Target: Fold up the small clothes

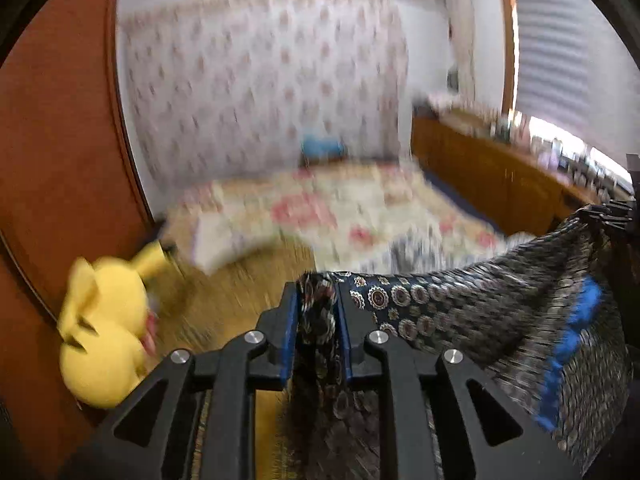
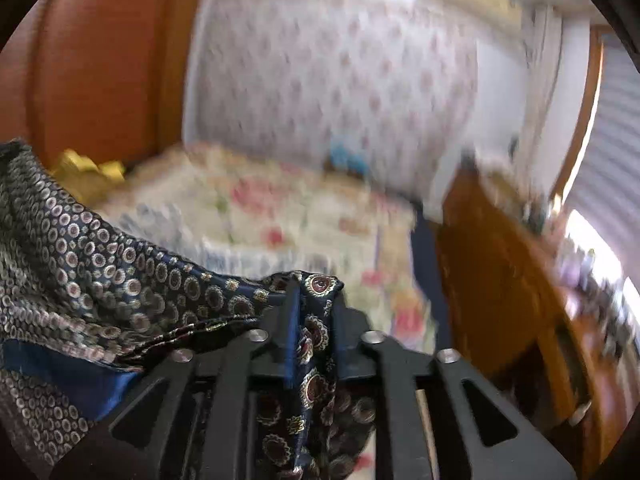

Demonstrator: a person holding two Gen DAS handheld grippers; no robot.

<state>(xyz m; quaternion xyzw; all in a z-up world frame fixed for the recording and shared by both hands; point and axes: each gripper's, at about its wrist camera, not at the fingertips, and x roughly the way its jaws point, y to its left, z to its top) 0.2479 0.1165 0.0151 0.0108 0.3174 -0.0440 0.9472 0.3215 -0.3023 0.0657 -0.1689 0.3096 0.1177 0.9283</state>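
Note:
A dark navy garment with a medallion print and a blue band hangs stretched in the air between my two grippers. In the left wrist view my left gripper is shut on one bunched corner of it, and the cloth sags away to the right. There it reaches dark fingers at the frame's edge. In the right wrist view my right gripper is shut on another corner of the garment, which spreads off to the left. Both views are blurred.
Ahead lies a bed with a floral cover against a patterned wall. A yellow plush toy sits low on the left by a reddish-brown wooden panel. A wooden cabinet with clutter on top runs along the right, under a window with blinds.

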